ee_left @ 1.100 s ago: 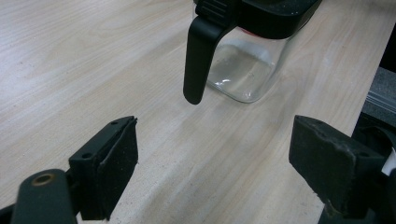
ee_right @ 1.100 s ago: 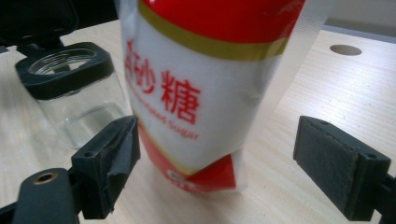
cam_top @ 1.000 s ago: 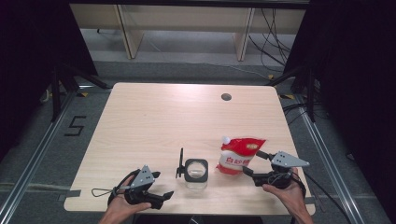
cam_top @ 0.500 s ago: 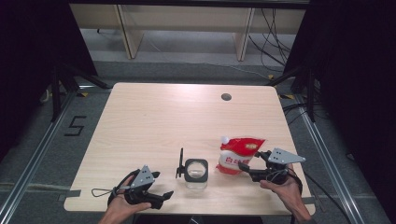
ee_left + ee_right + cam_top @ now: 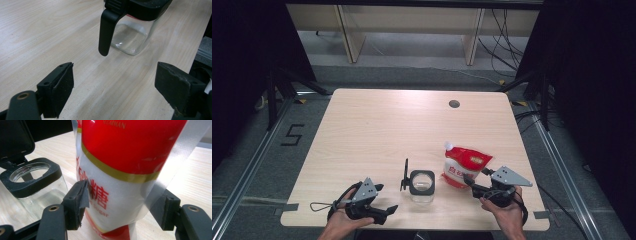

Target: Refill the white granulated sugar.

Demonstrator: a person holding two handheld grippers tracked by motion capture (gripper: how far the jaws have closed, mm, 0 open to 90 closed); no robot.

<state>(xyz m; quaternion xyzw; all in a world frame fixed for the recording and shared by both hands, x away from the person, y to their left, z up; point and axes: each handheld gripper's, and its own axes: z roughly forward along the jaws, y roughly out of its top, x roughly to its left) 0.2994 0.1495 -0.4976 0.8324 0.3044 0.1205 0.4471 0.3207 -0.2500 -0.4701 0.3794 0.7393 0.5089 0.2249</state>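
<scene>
Jaws of the right gripper have just been closing around the red-and-clear plastic sugar pouch, just right of the open glass jar. Grip firmly mid-body to avoid slipping; left gripper gapes empty.

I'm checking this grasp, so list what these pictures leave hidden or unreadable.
- Right gripper view: the sugar pouch is cut off by the top edge, so its spout is out of frame; its back is hidden behind its own front.
- Right gripper view: the right tool straddles the pouch; whether the far pad presses the clear edge film cannot be told.
- Left gripper view: the glass jar is cut off by the top edge, rim unseen.
- High view: the pouch's print is too small to read.
</scene>
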